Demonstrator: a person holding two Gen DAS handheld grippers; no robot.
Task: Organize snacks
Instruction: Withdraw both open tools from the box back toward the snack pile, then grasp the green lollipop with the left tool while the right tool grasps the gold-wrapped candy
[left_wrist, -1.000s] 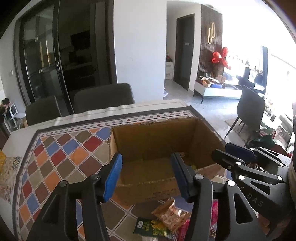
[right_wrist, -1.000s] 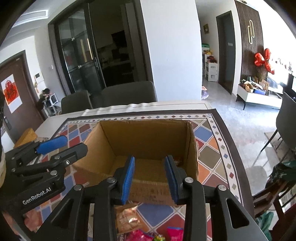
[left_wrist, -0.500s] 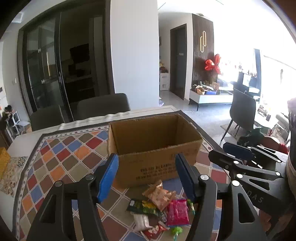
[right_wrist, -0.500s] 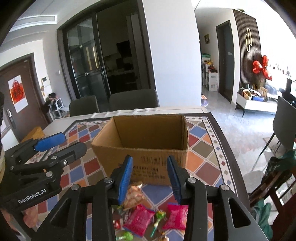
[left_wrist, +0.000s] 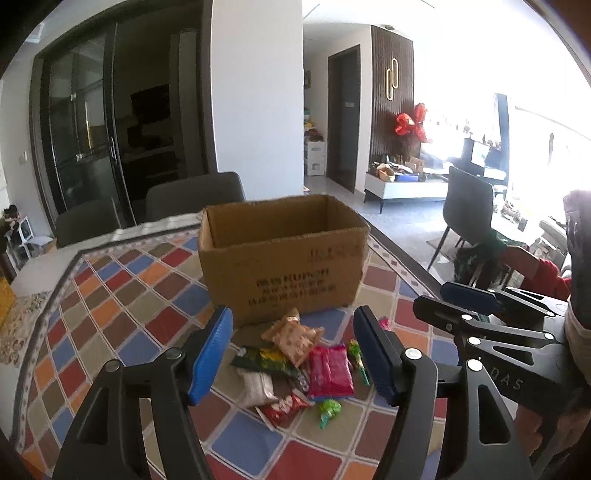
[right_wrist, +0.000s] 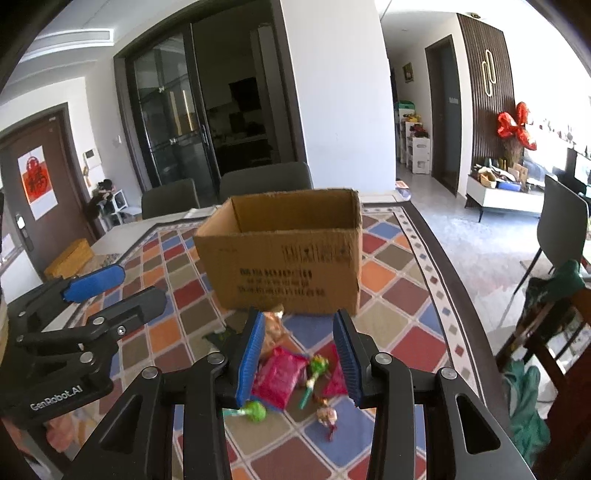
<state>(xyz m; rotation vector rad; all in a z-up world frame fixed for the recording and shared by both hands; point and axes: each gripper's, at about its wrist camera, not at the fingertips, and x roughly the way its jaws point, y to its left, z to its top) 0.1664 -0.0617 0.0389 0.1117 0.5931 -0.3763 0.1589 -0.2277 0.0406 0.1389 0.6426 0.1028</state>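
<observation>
A pile of small foil snack packets (left_wrist: 295, 363), pink, green, tan and silver, lies on the multicoloured diamond-patterned tablecloth (left_wrist: 122, 295), just in front of the open brown cardboard box (left_wrist: 282, 258). The left gripper (left_wrist: 293, 350) hovers above the pile, jaws spread wide and empty. The right gripper (right_wrist: 299, 356) hovers beside it, jaws parted less widely, also empty. Grey chairs (right_wrist: 266, 181) stand behind the table.

matt cardboard box (left_wrist: 284, 254), glossy foil snack packets (left_wrist: 328, 369)
</observation>
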